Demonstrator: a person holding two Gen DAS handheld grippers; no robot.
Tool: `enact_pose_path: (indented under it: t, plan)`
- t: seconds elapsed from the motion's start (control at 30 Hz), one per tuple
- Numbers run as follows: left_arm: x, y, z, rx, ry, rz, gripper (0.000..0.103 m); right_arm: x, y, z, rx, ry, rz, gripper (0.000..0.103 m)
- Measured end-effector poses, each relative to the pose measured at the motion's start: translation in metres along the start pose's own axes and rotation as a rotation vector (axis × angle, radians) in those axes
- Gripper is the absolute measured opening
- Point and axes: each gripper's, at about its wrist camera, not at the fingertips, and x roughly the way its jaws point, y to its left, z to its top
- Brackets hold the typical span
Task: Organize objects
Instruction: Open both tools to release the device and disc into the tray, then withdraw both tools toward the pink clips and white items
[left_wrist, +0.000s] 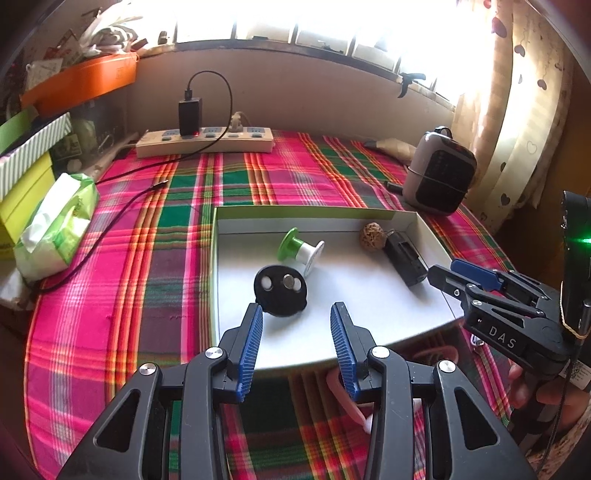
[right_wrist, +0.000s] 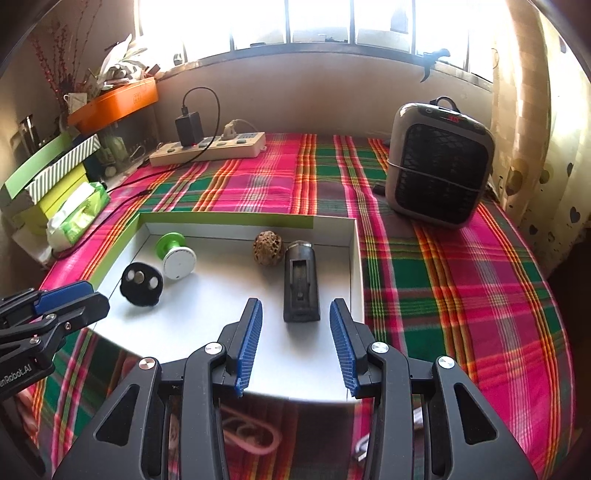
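Bright window behind, plaid cloth (right_wrist: 461, 280) over the whole table. Heater (right_wrist: 439, 166) stood near the far right corner of the table, power strip (right_wrist: 208, 149) with a black charger along the far edge, tissue pack (left_wrist: 55, 225) at the left edge. White tray (right_wrist: 221, 314) with green rim lay in the middle, toward the near edge. Inside the tray, largest first: black rectangular device (right_wrist: 301, 284) lay flat by the right wall; black round piece (right_wrist: 140, 282) with two small discs near the left wall; green-and-white spool (right_wrist: 175, 254) on its side toward the far left corner; brown wrinkled ball (right_wrist: 267, 247) by the far wall, just beside the device. Left gripper (left_wrist: 297, 325) hung over the near part of the tray, jaws spread, nothing between. Right gripper (right_wrist: 295, 323) likewise spread and empty, near end of the device showing between the fingertips, pads apart from it.
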Motion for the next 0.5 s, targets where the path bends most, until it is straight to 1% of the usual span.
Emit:
enact_pose_path:
  t: [0.23,0.5]
  plan:
    - [-0.016,-0.005,-0.012,-0.005,-0.015,-0.017,0.037,-0.015,0.003,-0.012,-0.006,-0.014,0.008,0.04]
    - [-0.02,-0.008,-0.027,-0.003,0.007,-0.041,0.037,-0.028,0.004,-0.028,-0.002,-0.02,0.019,0.04]
